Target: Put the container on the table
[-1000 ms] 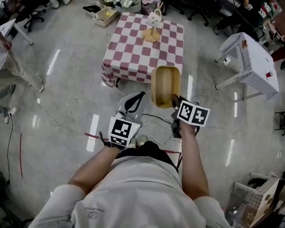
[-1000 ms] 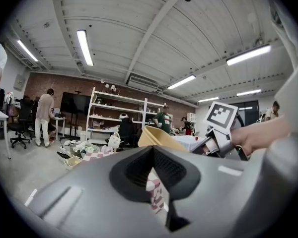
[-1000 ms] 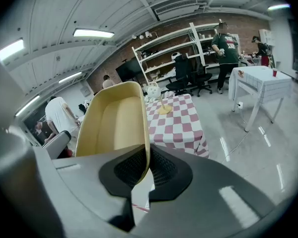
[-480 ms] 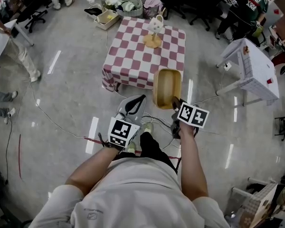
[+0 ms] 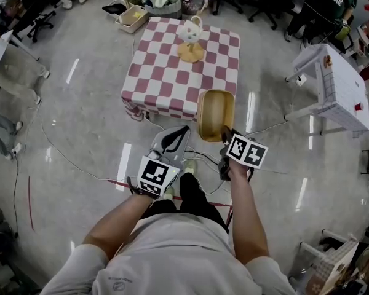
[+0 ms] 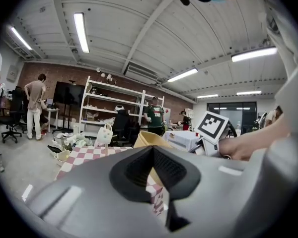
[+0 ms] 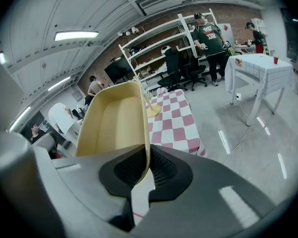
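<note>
Walking up to the checked-cloth table [image 5: 172, 78]: lower in the head view than a second ago, near edge now level with the far rim of the load, so gap closing. Bare floor [image 5: 80, 134] underfoot, with a white side table [image 5: 338, 85] well off to the right and not involved. Carrying the tan container [image 5: 215, 112] out in front, in the air, hollow turned up toward the head camera, just short of the cloth and not yet over it. Noting a pale ornament on a round base [image 5: 189, 39] at the table's far side, well apart from the near half. Gripping with the right gripper [image 5: 225, 134] only: pads pinched on one thin wall, plain in the right gripper view [image 7: 145, 170]. Keeping the left gripper [image 5: 172, 141] just beside, apart from the container, jaws together on nothing. Judged: approach nearly done, placing not begun. Still needs a further reach forward, a level set-down on the near squares, then release. Possible swing or tip from the single-wall pinch.
</note>
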